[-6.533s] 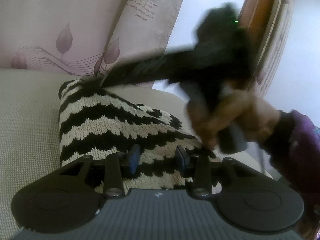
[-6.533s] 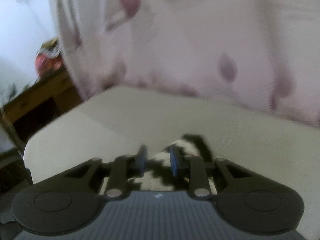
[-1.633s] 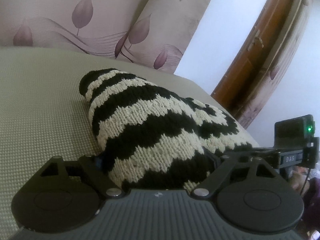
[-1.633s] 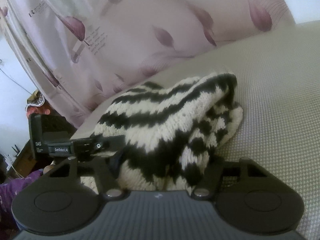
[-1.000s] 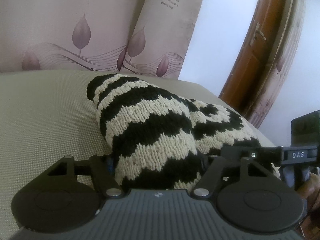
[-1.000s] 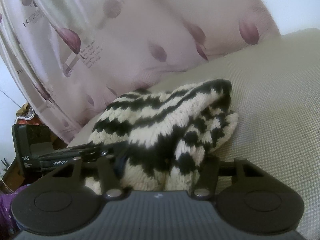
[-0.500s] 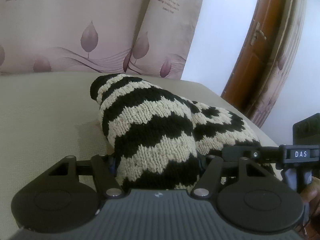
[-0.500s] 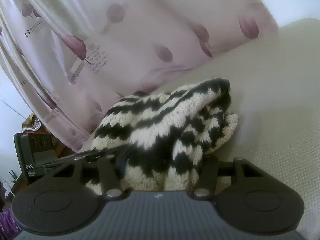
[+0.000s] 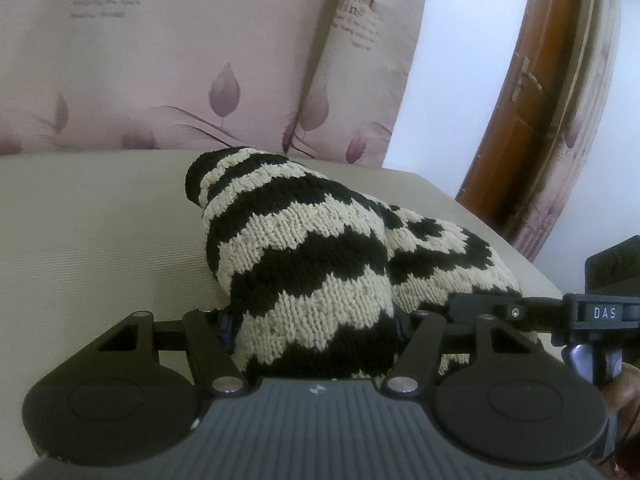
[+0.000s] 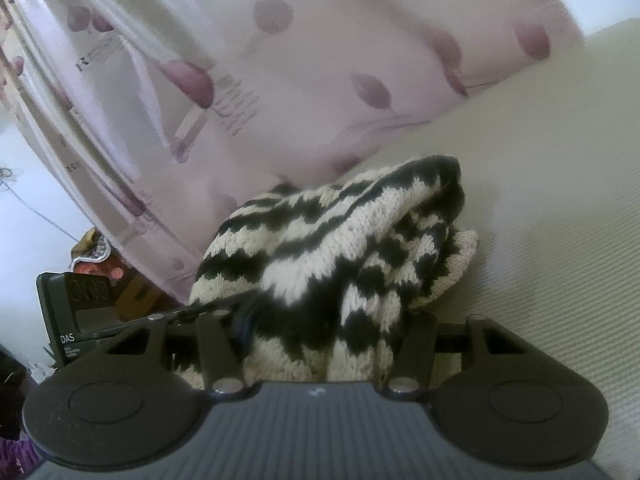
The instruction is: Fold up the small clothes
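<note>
A black and cream zigzag knit garment [image 9: 304, 256] lies bunched in a thick bundle on a beige cushion [image 9: 92, 220]. My left gripper [image 9: 314, 326] is spread wide around one end of the bundle, with knit bulging between the fingers. My right gripper [image 10: 324, 326] is spread wide around the other end of the same garment [image 10: 340, 248]. The fingertips of both are hidden by the knit. The right gripper also shows at the right in the left wrist view [image 9: 532, 312]. The left gripper shows at the left in the right wrist view [image 10: 88, 320].
Pink curtains with purple leaf prints [image 9: 180, 60] hang behind the cushion. A brown wooden door frame [image 9: 532, 92] stands at the right. The cushion's edge [image 9: 500, 236] drops off close to the garment. Clutter [image 10: 96, 256] lies beyond the curtain.
Both grippers stay spread around the bundle. The views have tilted up slightly and the bundle has bunched a little higher between them.
</note>
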A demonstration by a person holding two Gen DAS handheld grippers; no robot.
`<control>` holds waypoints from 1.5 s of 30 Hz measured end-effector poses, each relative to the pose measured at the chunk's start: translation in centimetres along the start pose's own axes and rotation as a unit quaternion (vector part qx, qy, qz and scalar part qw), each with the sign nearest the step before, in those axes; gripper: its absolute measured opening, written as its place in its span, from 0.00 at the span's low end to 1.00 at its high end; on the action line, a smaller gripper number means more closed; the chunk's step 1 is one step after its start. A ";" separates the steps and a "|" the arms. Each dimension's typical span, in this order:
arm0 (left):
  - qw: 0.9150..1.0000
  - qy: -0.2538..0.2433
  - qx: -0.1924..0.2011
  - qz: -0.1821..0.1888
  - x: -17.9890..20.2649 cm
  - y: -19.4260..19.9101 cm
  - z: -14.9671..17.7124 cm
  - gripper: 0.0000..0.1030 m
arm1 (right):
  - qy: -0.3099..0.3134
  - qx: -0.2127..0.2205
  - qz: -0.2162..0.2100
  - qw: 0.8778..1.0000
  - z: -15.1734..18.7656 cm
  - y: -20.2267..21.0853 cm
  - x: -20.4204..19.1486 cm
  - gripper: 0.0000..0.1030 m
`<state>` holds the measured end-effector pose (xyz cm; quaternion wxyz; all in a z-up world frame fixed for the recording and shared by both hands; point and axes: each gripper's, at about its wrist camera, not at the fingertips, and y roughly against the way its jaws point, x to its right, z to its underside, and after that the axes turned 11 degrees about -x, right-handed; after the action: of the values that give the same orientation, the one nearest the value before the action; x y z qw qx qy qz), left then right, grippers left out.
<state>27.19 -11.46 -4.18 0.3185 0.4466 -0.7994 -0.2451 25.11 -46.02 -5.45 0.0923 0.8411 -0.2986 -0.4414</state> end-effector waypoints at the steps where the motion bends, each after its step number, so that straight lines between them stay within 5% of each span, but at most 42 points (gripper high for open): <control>1: 1.000 0.000 0.001 -0.003 -0.3 0.6 0.2 0.62 | 0.000 -0.001 -0.005 1.000 0.2 -0.2 -0.4 0.53; 20: 0.999 0.014 0.023 -0.045 -4.4 9.9 3.8 0.62 | 0.019 -0.021 -0.049 0.998 3.2 -4.4 -7.9 0.53; 45: 0.999 0.002 0.021 -0.043 -5.0 10.7 6.5 0.62 | 0.040 -0.023 -0.020 0.999 6.3 -4.6 -9.7 0.53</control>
<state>18.51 -1.25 -2.85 0.2995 0.4873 -0.7840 -0.2410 17.81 -35.93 -4.43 0.1149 0.8614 -0.2679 -0.4160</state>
